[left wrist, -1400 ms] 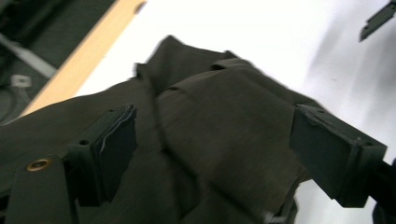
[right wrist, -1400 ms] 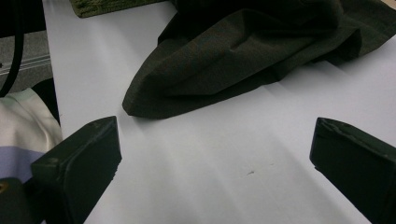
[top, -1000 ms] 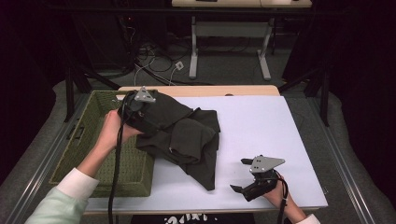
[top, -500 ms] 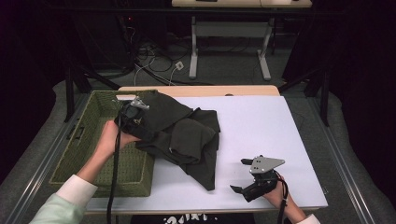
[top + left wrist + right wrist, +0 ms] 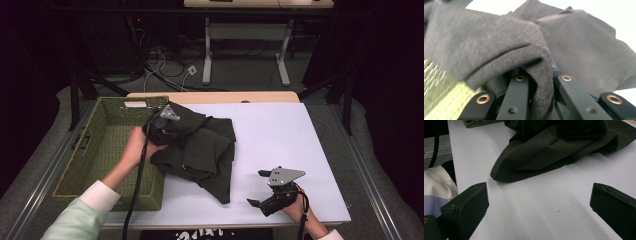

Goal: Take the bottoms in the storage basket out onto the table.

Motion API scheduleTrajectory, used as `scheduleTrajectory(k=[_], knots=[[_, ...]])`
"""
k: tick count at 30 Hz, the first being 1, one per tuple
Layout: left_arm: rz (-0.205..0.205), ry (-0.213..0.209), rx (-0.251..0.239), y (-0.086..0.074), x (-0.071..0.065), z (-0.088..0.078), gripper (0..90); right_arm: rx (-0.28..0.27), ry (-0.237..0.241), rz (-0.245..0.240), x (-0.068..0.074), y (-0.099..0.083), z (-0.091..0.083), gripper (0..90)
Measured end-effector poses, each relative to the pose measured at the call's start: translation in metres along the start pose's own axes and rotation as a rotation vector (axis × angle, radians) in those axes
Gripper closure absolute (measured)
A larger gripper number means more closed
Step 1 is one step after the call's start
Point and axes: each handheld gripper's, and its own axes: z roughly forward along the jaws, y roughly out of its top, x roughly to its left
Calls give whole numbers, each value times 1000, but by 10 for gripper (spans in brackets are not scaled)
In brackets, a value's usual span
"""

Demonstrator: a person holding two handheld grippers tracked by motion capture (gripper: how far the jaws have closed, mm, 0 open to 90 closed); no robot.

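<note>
Nearest me, my right gripper (image 5: 260, 189) rests on the white tabletop (image 5: 280, 135), its black fingers (image 5: 466, 210) wide apart with nothing between them, well short of the cloth. Farther off, my left gripper (image 5: 159, 126) has just closed its fingers (image 5: 517, 97) onto a fold of the crumpled dark olive fabric garment (image 5: 202, 150). The garment lies on the tabletop's left part, its edge over the rim of the green woven rectangular basket (image 5: 107, 150).

High view looks down from above the table's (image 5: 280, 130) near edge; both gripper views sit close, sharing the dark cloth (image 5: 200, 145) (image 5: 499, 45) (image 5: 554, 147).
</note>
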Motion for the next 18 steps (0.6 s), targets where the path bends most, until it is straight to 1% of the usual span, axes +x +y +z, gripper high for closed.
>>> scheduleTrajectory(k=[4, 7, 10, 12, 13, 14, 15, 16, 18], knots=[[73, -39, 3, 22, -22, 18, 857, -1, 1, -1, 0, 0, 0, 18], [127, -56, 11, 36, -38, 31, 857, -2, 3, -2, 1, 0, 0, 17], [164, -53, 31, 42, -48, 40, 856, -4, 4, -4, 1, 0, -1, 17], [164, -50, 33, 41, -48, 42, 845, -5, 6, -4, 1, 0, -1, 18], [155, -55, 34, 39, -46, 41, 821, -5, 7, -3, 1, 0, -1, 17], [137, -61, 33, 37, -43, 39, 744, -4, 7, -4, 1, 0, -2, 17], [129, -69, 32, 34, -40, 36, 659, -5, 7, -6, 1, 0, -2, 17], [123, -76, 29, 30, -37, 32, 590, -5, 6, -4, 1, 0, -2, 17], [96, -85, 28, 21, -34, 20, 435, -5, 5, -6, 1, 0, -2, 18]])
